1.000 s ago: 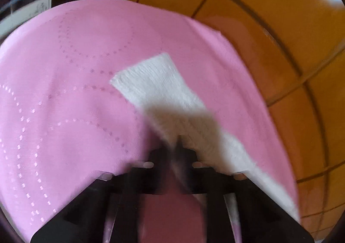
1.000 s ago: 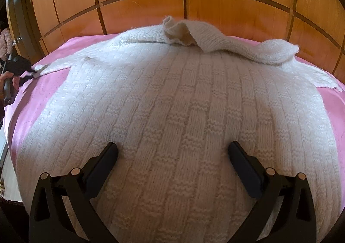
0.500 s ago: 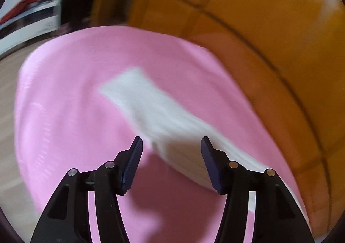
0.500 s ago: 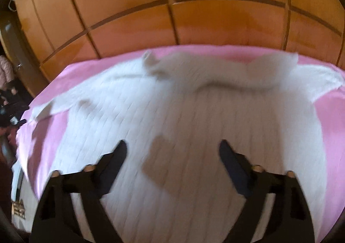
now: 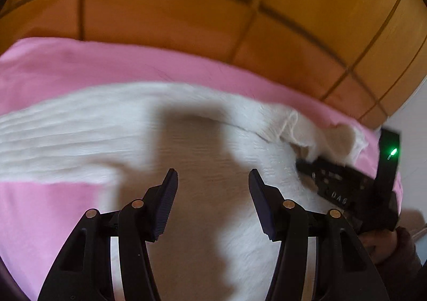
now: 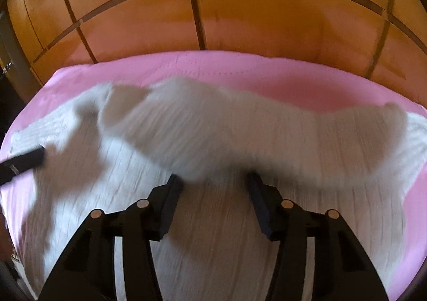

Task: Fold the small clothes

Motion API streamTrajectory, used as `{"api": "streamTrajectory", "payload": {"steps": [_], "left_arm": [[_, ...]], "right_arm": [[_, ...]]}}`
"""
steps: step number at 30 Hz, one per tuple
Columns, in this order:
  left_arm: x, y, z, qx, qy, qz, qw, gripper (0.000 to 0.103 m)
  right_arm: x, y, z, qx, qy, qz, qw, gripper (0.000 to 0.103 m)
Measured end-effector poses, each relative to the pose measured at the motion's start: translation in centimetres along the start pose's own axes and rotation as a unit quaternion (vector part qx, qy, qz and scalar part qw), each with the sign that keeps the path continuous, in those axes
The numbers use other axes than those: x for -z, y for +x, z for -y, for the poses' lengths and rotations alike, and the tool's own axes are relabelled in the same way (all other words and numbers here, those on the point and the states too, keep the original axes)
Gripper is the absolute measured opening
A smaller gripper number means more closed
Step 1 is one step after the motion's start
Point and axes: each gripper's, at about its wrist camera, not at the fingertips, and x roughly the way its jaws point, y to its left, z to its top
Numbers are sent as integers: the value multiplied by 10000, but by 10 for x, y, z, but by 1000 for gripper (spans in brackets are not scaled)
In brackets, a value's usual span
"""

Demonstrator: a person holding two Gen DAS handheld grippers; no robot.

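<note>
A white knitted sweater (image 5: 112, 124) lies spread on a pink bedspread (image 5: 42, 221). My left gripper (image 5: 212, 183) hovers over the sweater where the sleeve meets the body, its jaws half apart with only flat knit below them. In the right wrist view the sweater (image 6: 213, 242) fills the middle, and its upper part (image 6: 240, 130) is folded over in a blurred band. My right gripper (image 6: 213, 186) points at the lower edge of that band. Its jaws are closing and the pads press on nothing. The left gripper's tip (image 6: 37, 158) shows at the left edge.
A wooden panelled headboard (image 6: 213, 20) stands behind the bed. The right gripper's black body (image 5: 347, 191) with a green light, and the hand (image 5: 387, 245) holding it, sit at the right of the left wrist view. Pink bedspread (image 6: 267, 74) lies bare beyond the sweater.
My left gripper let go of the sleeve end, opened, and swung right along the sleeve to the sweater's body. My right gripper narrowed from wide open and moved forward toward the folded top.
</note>
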Motion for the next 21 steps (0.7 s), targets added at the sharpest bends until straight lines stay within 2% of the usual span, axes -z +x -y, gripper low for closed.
{"api": "streamTrajectory", "payload": {"steps": [2, 5, 6, 9, 13, 15, 17, 19, 21], "left_arm": [[-14, 30, 11, 33, 132, -298, 9995, 54], [-37, 57, 15, 19, 197, -394, 9990, 54], [-47, 63, 13, -61, 125, -356, 9993, 54], [-79, 57, -5, -428, -447, 278, 9977, 54], [-89, 35, -50, -808, -1347, 636, 9855, 55], [-81, 22, -63, -838, -1543, 685, 9821, 55], [-62, 5, -63, -803, -1430, 602, 9846, 58], [-33, -14, -53, -731, -1111, 606, 9893, 70], [-19, 0, -22, -754, -752, 567, 9927, 70]], "right_arm": [[-21, 3, 8, 85, 96, 212, 9997, 52], [-56, -3, 29, 127, 587, 728, 9955, 54], [-65, -6, 34, 141, 686, 861, 9938, 55], [-78, -21, 46, 266, 777, 1209, 9893, 64], [-58, -42, 63, 213, 899, 1276, 9875, 71], [-37, -46, 68, 219, 867, 1145, 9894, 72], [-17, -50, 76, 211, 940, 1001, 9903, 72], [0, -59, 89, 239, 1093, 909, 9896, 72], [16, -76, 109, 321, 1308, 963, 9862, 73]]}}
